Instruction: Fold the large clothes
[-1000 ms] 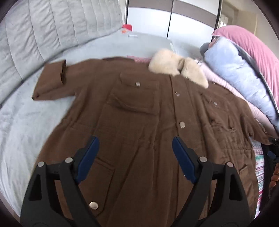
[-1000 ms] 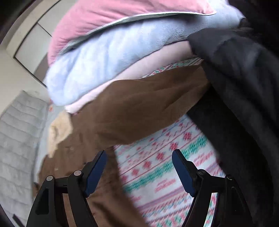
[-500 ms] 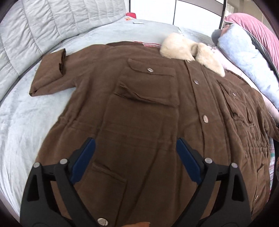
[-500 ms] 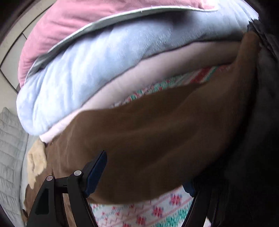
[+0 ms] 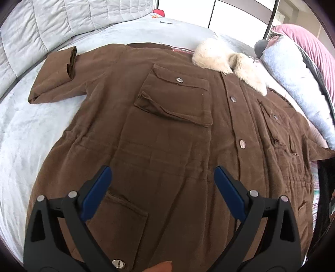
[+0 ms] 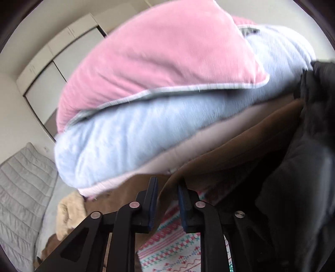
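A brown coat with a cream fur collar lies face up on a grey bed, its left sleeve folded back. My left gripper is open and empty, hovering over the coat's waist. In the right wrist view my right gripper is shut on the coat's right sleeve and holds it lifted beside the bedding pile.
A pile of pink, pale blue and light pink bedding lies along the coat's right side. A dark garment is at the right. A patterned blanket lies under the coat. A grey quilted headboard and a wardrobe are behind.
My right gripper has closed on the brown sleeve and lifted it toward the bedding pile. My left gripper has stayed open and moved in closer over the coat.
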